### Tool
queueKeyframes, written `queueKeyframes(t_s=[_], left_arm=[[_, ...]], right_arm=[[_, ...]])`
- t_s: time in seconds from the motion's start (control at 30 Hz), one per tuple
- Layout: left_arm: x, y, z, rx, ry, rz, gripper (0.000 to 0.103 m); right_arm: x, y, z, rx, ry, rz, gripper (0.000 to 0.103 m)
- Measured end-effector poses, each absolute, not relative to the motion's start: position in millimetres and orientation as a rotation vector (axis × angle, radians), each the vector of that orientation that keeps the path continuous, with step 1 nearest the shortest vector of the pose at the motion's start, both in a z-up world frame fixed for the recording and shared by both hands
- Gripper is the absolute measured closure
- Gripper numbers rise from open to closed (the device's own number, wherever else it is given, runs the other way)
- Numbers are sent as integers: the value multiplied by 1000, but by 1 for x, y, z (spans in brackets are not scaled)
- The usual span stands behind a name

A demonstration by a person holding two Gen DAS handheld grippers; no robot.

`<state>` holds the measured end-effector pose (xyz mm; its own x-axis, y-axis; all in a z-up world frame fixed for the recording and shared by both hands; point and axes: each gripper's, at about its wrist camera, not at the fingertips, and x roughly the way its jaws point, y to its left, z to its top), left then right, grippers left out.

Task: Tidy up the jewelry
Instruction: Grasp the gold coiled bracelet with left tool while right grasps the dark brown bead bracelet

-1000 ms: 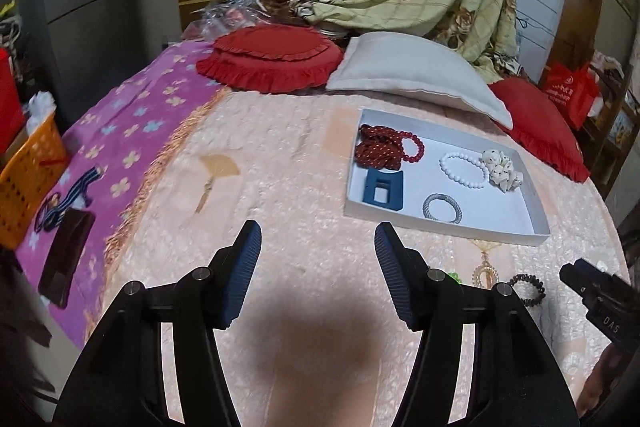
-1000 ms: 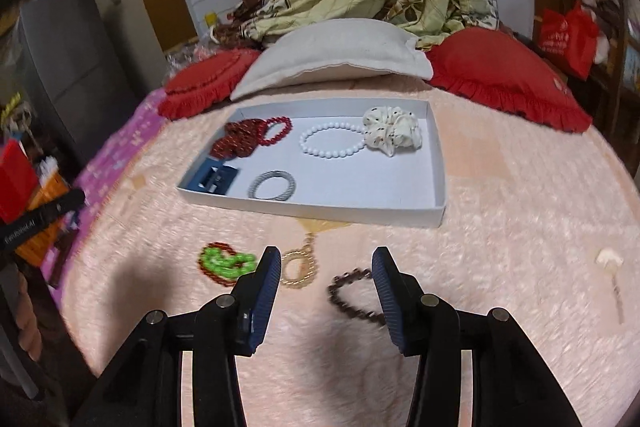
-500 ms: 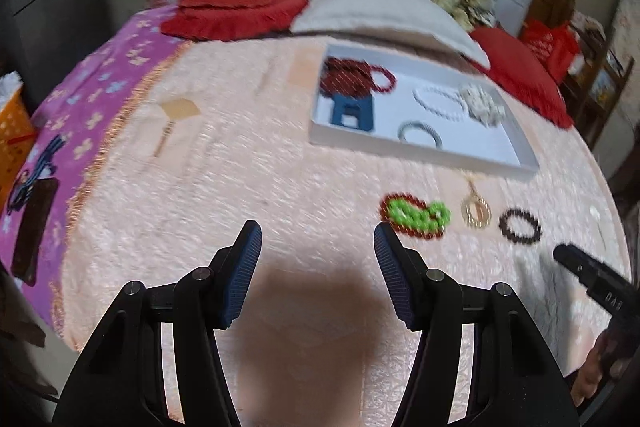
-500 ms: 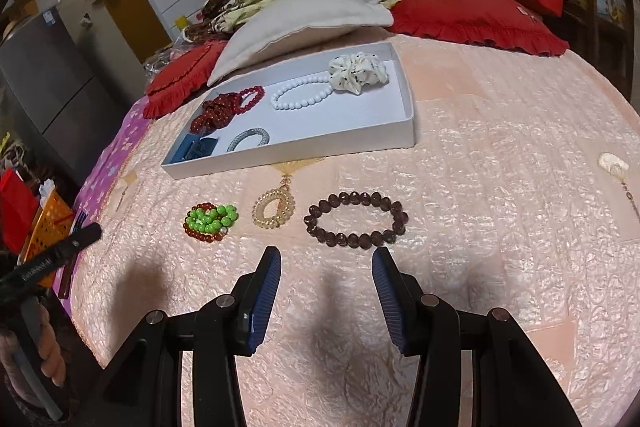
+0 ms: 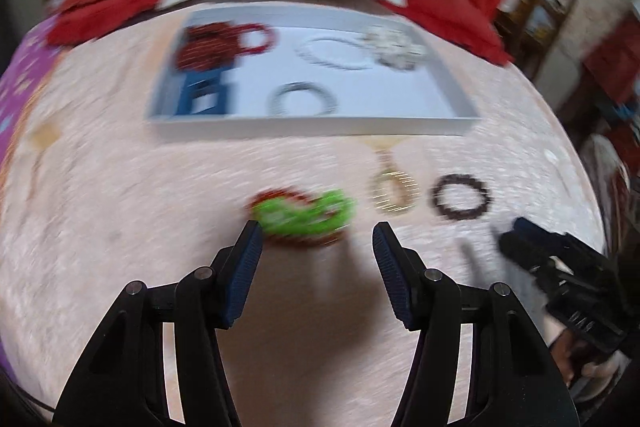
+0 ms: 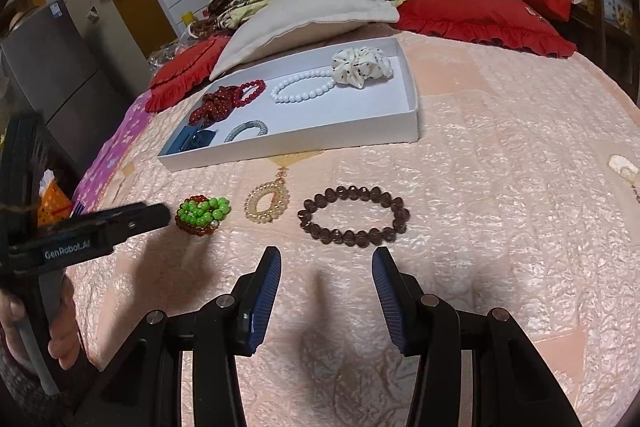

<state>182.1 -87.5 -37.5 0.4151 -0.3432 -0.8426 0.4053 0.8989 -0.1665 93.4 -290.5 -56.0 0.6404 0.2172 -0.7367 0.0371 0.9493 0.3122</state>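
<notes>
"GenRobot.AI" stood in white letters on the left gripper's (image 6: 160, 217) black side; nothing else was legible.

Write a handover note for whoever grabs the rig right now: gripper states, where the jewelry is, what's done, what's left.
Left gripper: open, empty, right in front of the green and red bead bracelet on the bedspread; its view is blurred.
Right gripper: open, empty, just short of the dark brown bead bracelet.
Gold pendant lies between those two bracelets.
Done: white tray already holds the red beads, white bead bracelet, scrunchie, silver bangle and blue clip.
Left: move the three loose pieces into the tray.
</notes>
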Motion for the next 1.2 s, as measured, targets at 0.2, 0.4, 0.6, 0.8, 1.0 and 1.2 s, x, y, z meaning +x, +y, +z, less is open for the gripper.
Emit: queueKeyframes(t_s=[0.2, 0.4, 0.6, 0.8, 1.0, 1.2], left_arm=[[203, -150, -56, 243, 1055, -514, 71], [217, -164, -79, 290, 1081, -502, 75], [216, -165, -77, 268, 1068, -496, 95], [191, -139, -41, 171, 1012, -501, 95], [161, -102, -14, 90, 971, -458, 95], [134, -66, 6, 68, 923, -401, 95]], right_arm=[[88, -304, -57, 324, 852, 82, 57], [89, -319, -62, 353, 852, 72, 58], [94, -321, -69, 368, 864, 69, 57], [100, -321, -69, 359, 878, 63, 57], [119, -314, -69, 266, 888, 40, 57], [140, -309, -80, 178, 935, 9, 58]])
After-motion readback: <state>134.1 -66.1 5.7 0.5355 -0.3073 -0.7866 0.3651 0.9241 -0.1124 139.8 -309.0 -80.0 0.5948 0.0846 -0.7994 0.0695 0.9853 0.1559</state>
